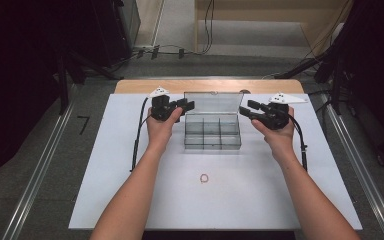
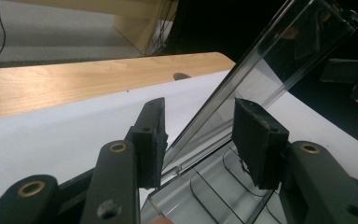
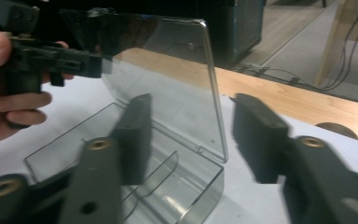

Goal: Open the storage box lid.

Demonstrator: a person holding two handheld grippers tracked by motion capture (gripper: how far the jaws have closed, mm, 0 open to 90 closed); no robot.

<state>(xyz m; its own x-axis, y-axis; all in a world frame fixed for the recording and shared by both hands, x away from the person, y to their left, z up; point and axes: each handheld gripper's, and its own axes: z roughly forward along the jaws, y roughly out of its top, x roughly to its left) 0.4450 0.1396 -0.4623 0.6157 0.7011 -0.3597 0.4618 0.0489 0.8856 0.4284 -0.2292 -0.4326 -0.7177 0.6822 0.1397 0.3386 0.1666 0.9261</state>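
A clear plastic compartment box (image 1: 212, 134) sits mid-table with its lid (image 1: 213, 102) standing upright. My left gripper (image 1: 185, 106) is at the lid's left edge, open; in its own view the jaws (image 2: 200, 137) straddle the lid's edge (image 2: 279, 60) without pressing it, above the box's dividers (image 2: 214, 186). My right gripper (image 1: 246, 108) is at the lid's right edge, also open. In the right gripper view its jaws (image 3: 196, 128) frame the lid's corner (image 3: 168, 84), with the box (image 3: 177, 186) below. The other hand holds the left gripper (image 3: 42, 53) beyond the lid.
A small pinkish ring (image 1: 204, 178) lies on the white tabletop (image 1: 130, 190) nearer the person. A wooden strip (image 1: 130, 86) runs along the table's far edge. Dark stands and cables sit on the floor beyond.
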